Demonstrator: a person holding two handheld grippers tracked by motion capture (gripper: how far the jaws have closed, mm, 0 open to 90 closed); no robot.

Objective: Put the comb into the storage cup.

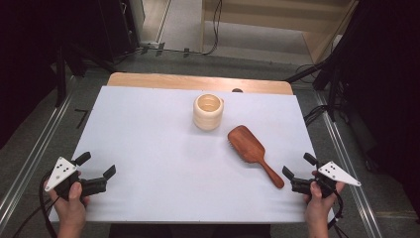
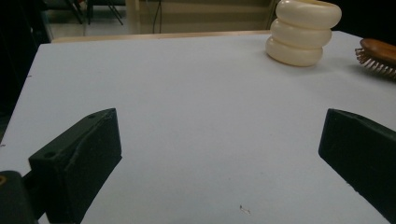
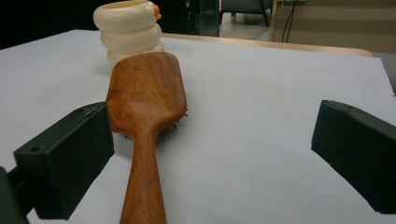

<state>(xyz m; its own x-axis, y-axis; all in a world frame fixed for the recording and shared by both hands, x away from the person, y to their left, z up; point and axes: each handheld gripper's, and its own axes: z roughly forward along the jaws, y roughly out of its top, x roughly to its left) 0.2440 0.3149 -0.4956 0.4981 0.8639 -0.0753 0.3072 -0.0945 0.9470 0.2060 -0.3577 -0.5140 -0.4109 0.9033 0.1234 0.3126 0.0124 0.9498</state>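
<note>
2 claws rest at the lower corners of the high view, each held in a person's hand above the white surface (image 1: pixel 148 148). The left claw (image 1: pixel 96 166) sits at lower left, its jaws spread wide with nothing between them; in the left gripper view those 2 black jaws rise from the bottom corners over bare white sheet. The right claw (image 1: pixel 298 166) sits at lower right, likewise spread wide and holding nothing.

A wooden hairbrush (image 1: pixel 252 152) lies right of centre in the high view, bristles down, head toward the upper left and handle pointing to the lower right, its end just beside the right claw. In the right gripper view the hairbrush (image 3: pixel 144 121) runs up from the bottom edge, close beside the jaw at the left of the frame, and whether it touches that jaw cannot be told; it is well apart from the other jaw.

A cream ribbed cup (image 1: pixel 208 111), shaped like 3 stacked rings, stands upright above centre, near the brush head but apart from it. It appears at upper right in the left gripper view (image 2: pixel 303 32) and upper left in the right gripper view (image 3: pixel 128 30).
</note>
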